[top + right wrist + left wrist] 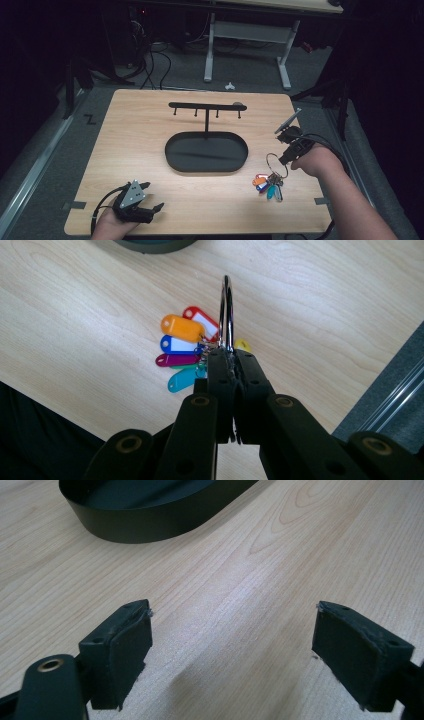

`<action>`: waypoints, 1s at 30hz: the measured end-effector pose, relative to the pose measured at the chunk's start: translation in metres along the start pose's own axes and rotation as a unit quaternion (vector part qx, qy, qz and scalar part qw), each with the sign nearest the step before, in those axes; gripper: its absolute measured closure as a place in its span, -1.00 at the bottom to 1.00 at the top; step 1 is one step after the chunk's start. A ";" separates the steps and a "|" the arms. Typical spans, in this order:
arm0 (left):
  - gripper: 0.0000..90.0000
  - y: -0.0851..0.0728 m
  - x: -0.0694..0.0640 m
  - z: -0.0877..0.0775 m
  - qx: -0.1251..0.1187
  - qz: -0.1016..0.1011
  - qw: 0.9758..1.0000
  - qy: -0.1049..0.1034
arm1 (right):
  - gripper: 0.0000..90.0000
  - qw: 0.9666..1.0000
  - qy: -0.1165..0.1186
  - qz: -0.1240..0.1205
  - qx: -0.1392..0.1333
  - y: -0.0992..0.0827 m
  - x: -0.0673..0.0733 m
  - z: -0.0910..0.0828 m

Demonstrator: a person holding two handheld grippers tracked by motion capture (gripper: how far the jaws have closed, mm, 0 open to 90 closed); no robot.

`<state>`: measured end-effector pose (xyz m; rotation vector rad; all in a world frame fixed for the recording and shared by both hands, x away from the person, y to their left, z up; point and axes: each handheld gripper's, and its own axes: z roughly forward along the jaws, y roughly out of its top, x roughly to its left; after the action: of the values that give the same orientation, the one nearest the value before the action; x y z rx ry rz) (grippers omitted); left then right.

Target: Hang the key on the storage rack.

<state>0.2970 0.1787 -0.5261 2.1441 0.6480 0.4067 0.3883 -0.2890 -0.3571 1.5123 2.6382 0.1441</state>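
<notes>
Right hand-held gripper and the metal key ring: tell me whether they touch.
Touching. The right gripper view shows the right hand-held gripper with its jaws pinched shut on the metal key ring.

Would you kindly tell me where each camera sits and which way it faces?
High view: above the person's side, looking forward and down on the table; both forearms, left claw, right claw.
Left gripper view: rides the left claw, facing the black tray; jaws apart.
Right gripper view: rides the right claw, shut on the key ring.
Shared: ring and tray also show from high.
</notes>
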 end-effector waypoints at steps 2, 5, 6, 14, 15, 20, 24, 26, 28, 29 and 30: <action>-0.63 0.000 0.000 0.000 0.000 0.000 1.000 0.000 | 0.95 1.000 -0.003 -0.003 -0.002 0.001 0.000 -0.004; -0.63 0.000 0.000 0.000 0.000 0.000 1.000 0.000 | 0.95 1.000 -0.005 0.000 -0.007 0.003 0.001 -0.011; -0.63 0.000 0.000 0.000 0.000 0.000 1.000 0.000 | 0.95 1.000 -0.007 0.000 -0.008 0.004 0.001 -0.013; -0.63 0.000 0.000 0.000 0.000 0.000 1.000 0.000 | 0.95 1.000 -0.018 -0.005 -0.013 0.007 0.002 -0.027; -0.63 0.000 0.000 0.000 0.000 0.000 1.000 0.000 | 0.95 1.000 -0.019 -0.005 -0.014 0.008 0.002 -0.028; -0.63 0.000 0.000 0.000 -0.001 0.000 1.000 0.001 | 0.95 1.000 -0.022 -0.006 -0.018 0.010 0.002 -0.037; -0.63 0.000 0.000 -0.001 -0.003 -0.002 1.000 0.003 | 0.95 0.999 -0.027 -0.006 -0.020 0.013 0.004 -0.046; -0.63 0.000 0.001 -0.002 -0.011 -0.004 1.000 0.008 | 0.95 0.999 -0.029 -0.005 -0.023 0.015 0.004 -0.051; -0.63 0.000 0.002 -0.003 -0.010 -0.005 1.000 0.008 | 0.95 0.999 -0.030 -0.005 -0.026 0.016 0.004 -0.055; -0.63 0.000 0.002 -0.003 -0.010 -0.006 1.000 0.009 | 0.95 0.999 -0.031 -0.005 -0.028 0.017 0.004 -0.057; -0.63 0.000 0.002 -0.003 -0.011 -0.006 1.000 0.009 | 0.95 0.999 -0.031 -0.005 -0.029 0.017 0.004 -0.059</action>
<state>0.2970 0.1815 -0.5240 2.1173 0.6626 0.4243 0.3934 -0.2786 -0.2968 1.4608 2.5706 0.1671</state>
